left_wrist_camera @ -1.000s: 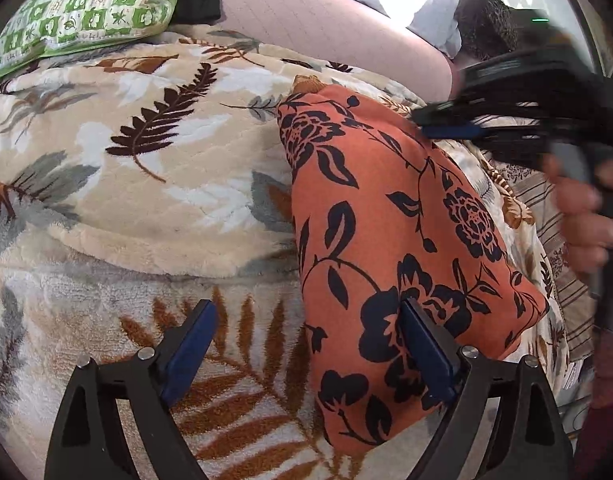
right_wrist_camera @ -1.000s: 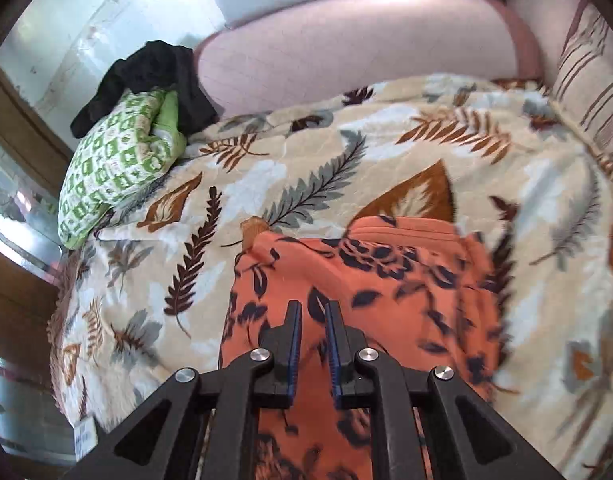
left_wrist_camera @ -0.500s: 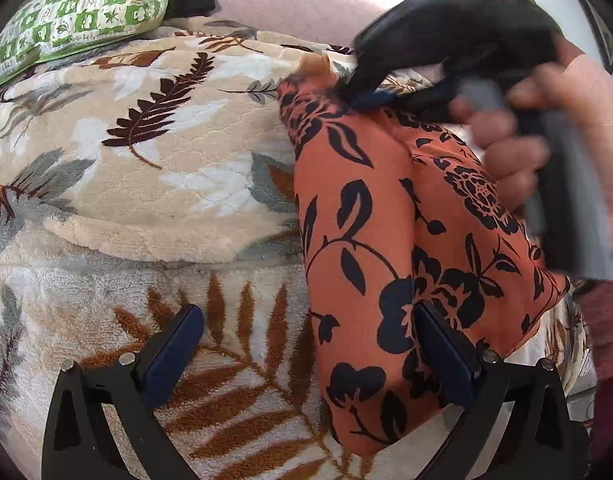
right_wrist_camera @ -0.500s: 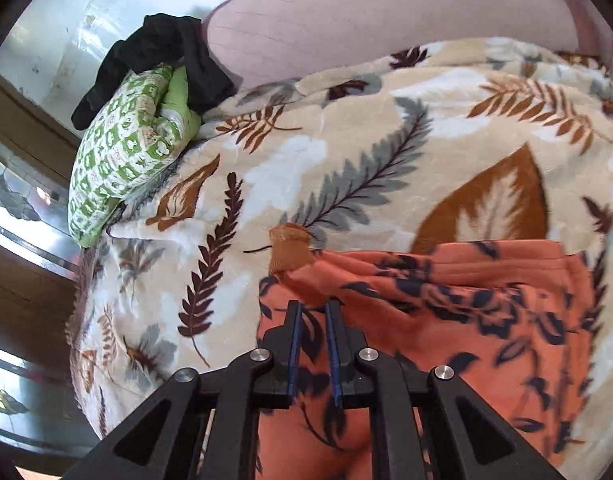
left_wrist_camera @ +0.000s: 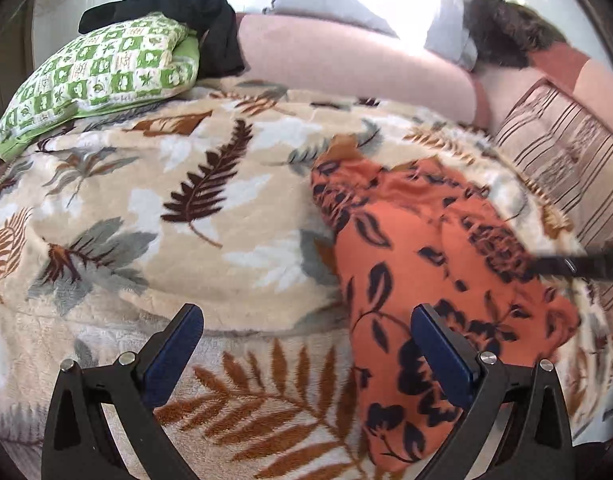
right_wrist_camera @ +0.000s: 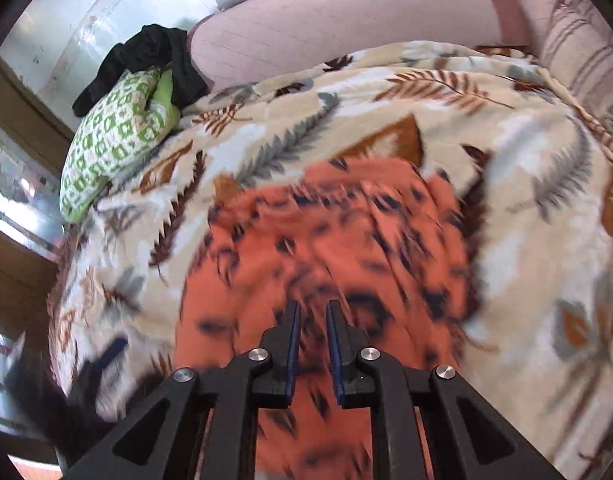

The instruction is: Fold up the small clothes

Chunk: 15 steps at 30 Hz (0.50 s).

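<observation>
Presently, an orange garment (left_wrist_camera: pixel 434 280) with a dark floral print lies folded into a long strip on a cream blanket (left_wrist_camera: pixel 154 208) patterned with brown and grey leaves, which covers a bed or sofa. In the left wrist view the garment sits to the right of centre, running from the far middle of the blanket down to the near edge. The left gripper (left_wrist_camera: pixel 306 352) hovers over the near end with its jaws spread wide — the right blue pad (left_wrist_camera: pixel 442 356) stands over the garment's near part, the left pad over bare blanket, and nothing is clamped between them; whether the right pad touches the cloth cannot be told. In the right wrist view the garment fills the middle ground, heavily blurred. The right gripper (right_wrist_camera: pixel 312 320) points down at it with its jaws drawn close together, only a narrow slit between the blue pads, and no cloth visibly caught in that slit. At the far left of the blanket rests a green-and-white checked pillow (left_wrist_camera: pixel 102 76), with a black garment (left_wrist_camera: pixel 194 12) draped over its far side. Behind the blanket runs a pale pink cushion or bolster (left_wrist_camera: pixel 346 64), and at the far right a brown striped cushion (left_wrist_camera: pixel 562 160) lies beside the blanket's edge. A dark blurred bar — part of the other tool — crosses the right edge of the left view.
</observation>
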Motion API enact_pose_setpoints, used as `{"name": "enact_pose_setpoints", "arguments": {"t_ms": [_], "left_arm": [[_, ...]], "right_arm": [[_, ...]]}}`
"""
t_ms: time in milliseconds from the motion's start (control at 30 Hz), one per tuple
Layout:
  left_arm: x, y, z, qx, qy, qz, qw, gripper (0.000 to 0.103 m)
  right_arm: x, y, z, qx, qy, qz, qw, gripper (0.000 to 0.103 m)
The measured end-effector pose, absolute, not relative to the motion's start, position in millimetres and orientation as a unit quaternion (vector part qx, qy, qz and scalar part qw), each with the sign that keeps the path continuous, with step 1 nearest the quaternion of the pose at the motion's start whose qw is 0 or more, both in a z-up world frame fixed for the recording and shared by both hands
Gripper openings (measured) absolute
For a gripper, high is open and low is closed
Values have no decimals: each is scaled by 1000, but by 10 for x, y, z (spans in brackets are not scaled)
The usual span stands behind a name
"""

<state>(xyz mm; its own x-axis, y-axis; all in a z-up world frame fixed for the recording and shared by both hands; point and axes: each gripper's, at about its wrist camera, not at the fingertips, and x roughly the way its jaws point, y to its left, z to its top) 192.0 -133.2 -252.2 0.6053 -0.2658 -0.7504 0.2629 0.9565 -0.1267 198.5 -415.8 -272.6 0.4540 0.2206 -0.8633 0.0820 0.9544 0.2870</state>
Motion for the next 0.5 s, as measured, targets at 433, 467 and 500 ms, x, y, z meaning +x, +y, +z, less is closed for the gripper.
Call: {"name": "enact_pose_setpoints", "arguments": {"t_ms": [433,467,500], "left_arm": [[1786,-1443,-2458,46,387,-136,911,103],[1786,-1461,-2451,52,383,-131,913,103],[1790,-1477,-2447,57,381,-127,914,103]], "right_arm": [[1528,-4187,-2775,128,521,10,844,16],[1550,-4210,-2708,136,500,8,855,16],[1604,-4226,-2685,143,488,2,861,16]]}}
